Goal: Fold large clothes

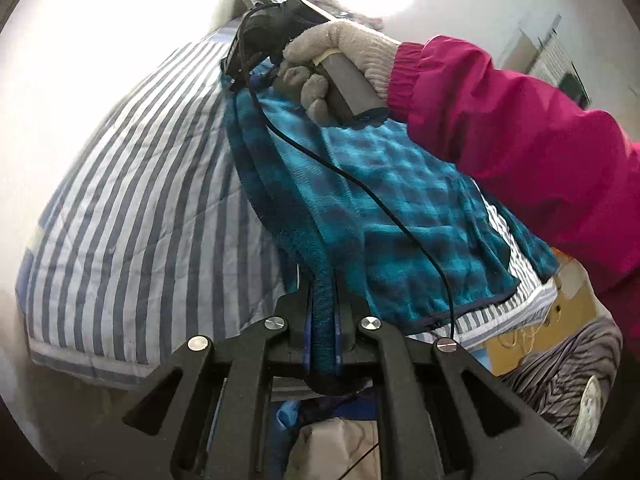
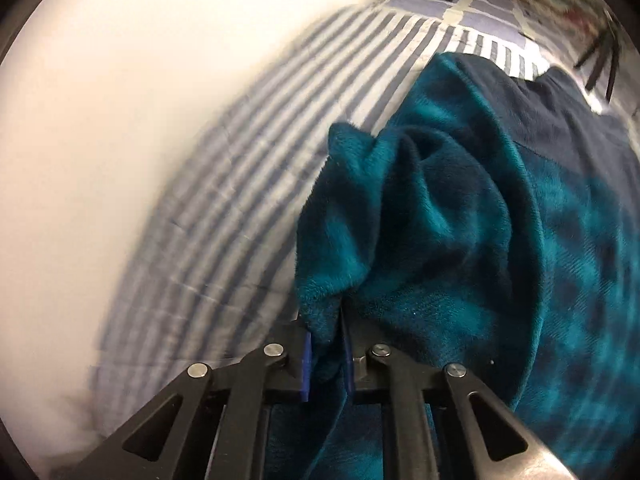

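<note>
Blue-and-white striped quilted bedding point(image 1: 132, 216) covers the bed that carries everything, under a bright white wall. On it, the left gripper point(image 1: 323, 328) has its 2 jaws pressed together on a thick rolled edge of 1 teal-and-navy checked fleece garment point(image 1: 384, 216), at the near edge of the bedding. In the right wrist view, the right gripper point(image 2: 326, 354) is clamped on a bunched fold of the same fleece garment point(image 2: 460, 240), its 2 blue pads squeezing the plush cloth. From there the garment spreads across the stripes toward the far edge of the bedding. In the left wrist view, 1 hand in a pale knit glove point(image 1: 340, 60), with a magenta sleeve point(image 1: 520, 132), holds the right gripper's grey handle, and 1 black cable point(image 1: 360, 184) trails over the fleece.
</note>
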Action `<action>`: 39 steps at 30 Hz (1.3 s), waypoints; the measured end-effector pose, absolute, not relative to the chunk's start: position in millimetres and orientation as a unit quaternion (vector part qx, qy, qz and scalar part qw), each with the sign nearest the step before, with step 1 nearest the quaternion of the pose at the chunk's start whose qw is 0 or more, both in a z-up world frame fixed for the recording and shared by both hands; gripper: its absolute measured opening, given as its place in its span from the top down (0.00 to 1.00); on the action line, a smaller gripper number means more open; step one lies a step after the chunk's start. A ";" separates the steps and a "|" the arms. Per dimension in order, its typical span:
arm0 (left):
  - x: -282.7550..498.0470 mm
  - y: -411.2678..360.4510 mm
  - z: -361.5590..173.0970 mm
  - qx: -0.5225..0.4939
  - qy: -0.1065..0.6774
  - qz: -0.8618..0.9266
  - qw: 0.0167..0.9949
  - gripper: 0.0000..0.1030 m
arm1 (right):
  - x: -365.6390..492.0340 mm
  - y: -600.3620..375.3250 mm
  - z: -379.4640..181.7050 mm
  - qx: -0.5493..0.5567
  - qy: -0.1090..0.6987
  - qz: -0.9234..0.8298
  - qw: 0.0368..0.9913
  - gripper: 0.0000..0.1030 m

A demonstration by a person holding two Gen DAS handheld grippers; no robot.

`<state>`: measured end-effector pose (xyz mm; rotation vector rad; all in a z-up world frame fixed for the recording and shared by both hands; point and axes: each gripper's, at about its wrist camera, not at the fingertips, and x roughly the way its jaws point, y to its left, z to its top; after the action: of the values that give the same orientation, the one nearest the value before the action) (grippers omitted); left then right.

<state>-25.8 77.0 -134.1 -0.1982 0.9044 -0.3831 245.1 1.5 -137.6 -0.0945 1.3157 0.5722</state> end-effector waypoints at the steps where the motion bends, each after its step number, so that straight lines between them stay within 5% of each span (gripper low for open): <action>1: -26.4 71.7 -130.3 -0.083 0.431 -0.188 0.879 0.95 | 246.5 -10.9 -131.9 -0.013 0.600 0.271 0.752 0.91; 8: -26.6 35.4 -113.2 -0.018 0.420 -0.216 0.881 0.95 | 253.7 -104.7 -107.9 0.158 0.567 0.307 0.748 0.92; 19: -24.4 -37.8 -117.6 0.079 0.425 -0.268 0.861 0.95 | 237.0 -228.9 -131.7 0.280 0.531 0.286 0.747 0.92; 27: -16.9 -73.9 -150.5 0.107 0.456 -0.279 0.838 0.95 | 237.2 -268.3 -176.0 0.280 0.556 0.239 0.745 0.92; 34: -12.2 -78.7 -160.6 0.086 0.471 -0.288 0.829 0.94 | 237.5 -253.1 -160.0 0.216 0.560 0.230 0.766 0.92; 37: -20.1 -74.5 -155.4 0.075 0.468 -0.300 0.828 0.75 | 231.6 -257.0 -145.1 0.174 0.558 0.219 0.782 0.82; 39: -27.8 -63.8 -146.3 0.052 0.465 -0.321 0.823 0.70 | 224.0 -257.9 -126.8 0.141 0.549 0.202 0.798 0.66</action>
<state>-27.8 -63.8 -146.3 0.1109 0.9884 -0.6837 224.0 -257.9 -126.8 0.3035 1.1792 0.4327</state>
